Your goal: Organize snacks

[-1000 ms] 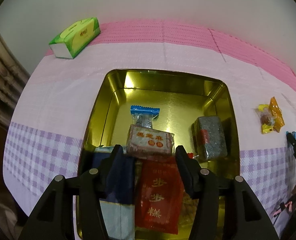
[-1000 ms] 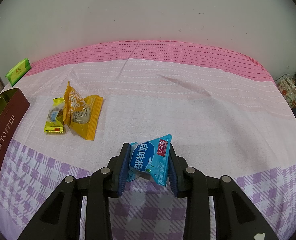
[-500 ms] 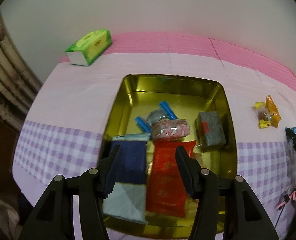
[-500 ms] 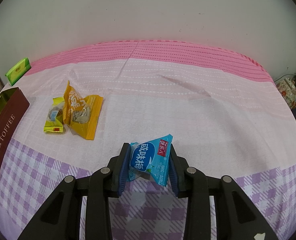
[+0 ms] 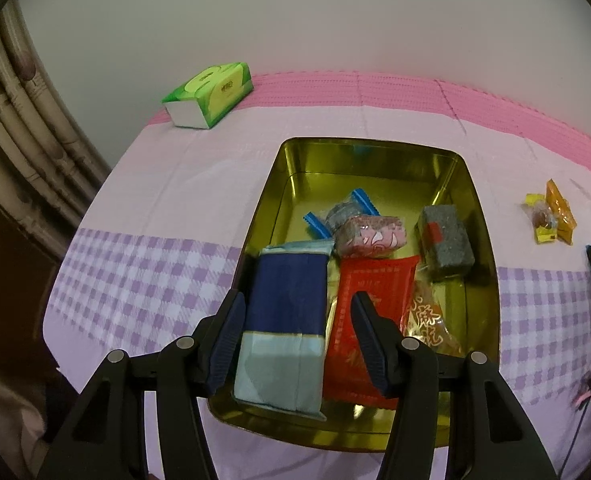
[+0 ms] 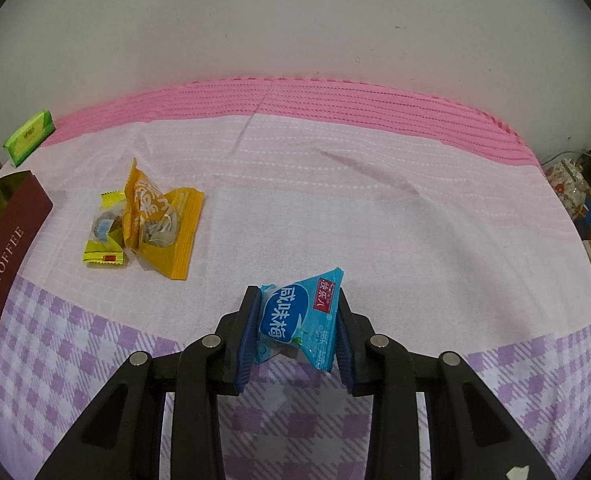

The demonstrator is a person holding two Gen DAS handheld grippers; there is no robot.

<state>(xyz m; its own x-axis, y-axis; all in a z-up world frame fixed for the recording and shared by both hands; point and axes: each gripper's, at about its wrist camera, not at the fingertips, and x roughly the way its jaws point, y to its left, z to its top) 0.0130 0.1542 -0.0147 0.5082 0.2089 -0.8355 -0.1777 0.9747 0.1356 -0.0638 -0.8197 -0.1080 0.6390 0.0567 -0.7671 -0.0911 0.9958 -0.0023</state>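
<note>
My left gripper [image 5: 299,300] hangs open over the near end of a gold tin [image 5: 375,148], with nothing between its fingers. In the tin lie a navy and pale-blue packet [image 5: 283,320], a red packet [image 5: 379,276], a pink wrapped snack [image 5: 371,234], a grey block [image 5: 445,240] and a blue-ended candy [image 5: 343,212]. My right gripper [image 6: 296,294] is shut on a blue triangular snack packet [image 6: 295,316], just above the checked cloth. Two loose snacks, an orange packet [image 6: 163,224] and a small yellow one [image 6: 103,236], lie on the cloth between the tin and the right gripper.
A green tissue pack [image 5: 209,94] sits at the back left by the wall. The tin's maroon outer side [image 6: 7,248] reads TOFFEE. Clutter [image 6: 575,192] stands past the table's right edge. Pink and lilac cloth [image 6: 375,200] covers the table.
The left gripper has pulled back and up from the tin. The pink wrapped snack that was between its fingers now lies in the tin. The right gripper and blue packet have not moved.
</note>
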